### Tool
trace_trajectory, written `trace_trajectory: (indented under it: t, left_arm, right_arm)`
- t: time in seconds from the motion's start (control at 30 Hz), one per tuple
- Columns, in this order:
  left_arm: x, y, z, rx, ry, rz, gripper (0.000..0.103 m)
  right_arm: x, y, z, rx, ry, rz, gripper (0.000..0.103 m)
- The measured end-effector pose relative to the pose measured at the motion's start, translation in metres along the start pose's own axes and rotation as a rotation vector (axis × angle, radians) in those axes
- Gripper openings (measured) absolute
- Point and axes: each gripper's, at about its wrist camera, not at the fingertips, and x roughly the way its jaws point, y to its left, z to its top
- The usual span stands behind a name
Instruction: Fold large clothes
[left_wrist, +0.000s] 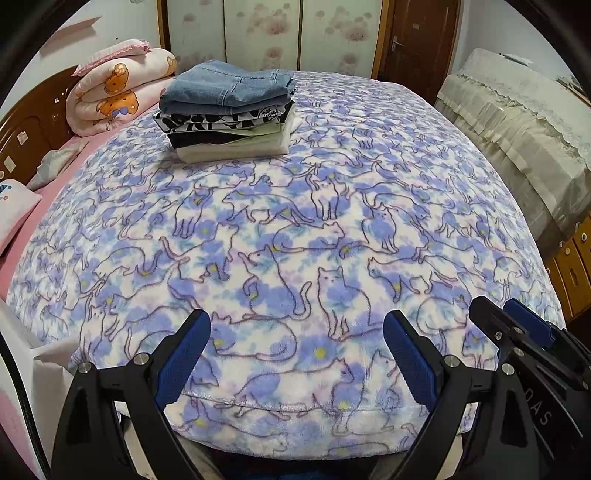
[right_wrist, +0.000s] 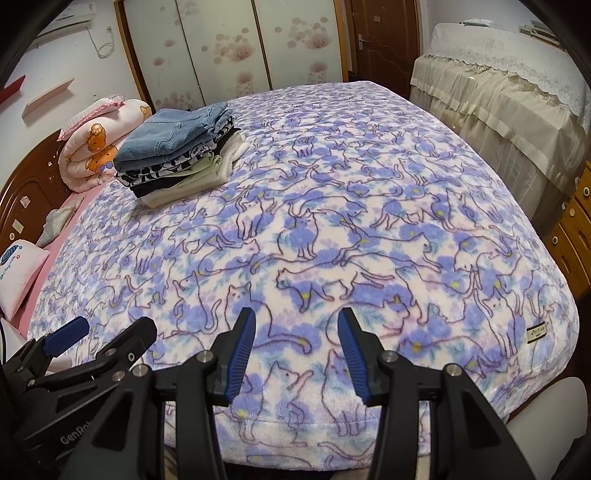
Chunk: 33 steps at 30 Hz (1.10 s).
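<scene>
A stack of folded clothes (left_wrist: 229, 114) sits on the far left part of a bed covered by a fleece blanket (left_wrist: 332, 229) printed with purple flowers and outlined cats. A folded pair of blue jeans (left_wrist: 229, 86) tops the stack, above a black-and-white patterned garment (left_wrist: 221, 120), a dark piece, a pale green piece and a cream one at the bottom. The stack stands upright and square, well apart from both tools.

The left gripper (left_wrist: 295, 354) hangs over the blanket's near edge, tilted downward, its blue-padded jaws spread wide with nothing but fleece between them. The right gripper (right_wrist: 297, 354) hovers just beside it over the same near edge, its jaws parted to a narrower gap and likewise holding nothing. Each tool shows at the side of the other's view.

Behind the stack, a rolled pink quilt (left_wrist: 118, 92) with a bear print lies against the wooden headboard (left_wrist: 29, 133), on a pink sheet. A small white pillow (right_wrist: 20, 277) rests at the left edge of the bed. A lace-trimmed cream cover (right_wrist: 498, 96) drapes the furniture to the right, and sliding wardrobe doors (right_wrist: 229, 51) with a floral pattern stand beyond the bed, next to a brown wooden door (right_wrist: 384, 37).
</scene>
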Motion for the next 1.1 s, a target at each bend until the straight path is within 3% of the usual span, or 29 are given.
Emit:
trace_trajectory:
  t: [1.1]
  left_arm:
    - [0.007,0.004,-0.005,-0.004,0.027,-0.002,0.094]
  right_arm:
    - [0.004,-0.007,-0.009,-0.001,0.015,-0.001,0.047]
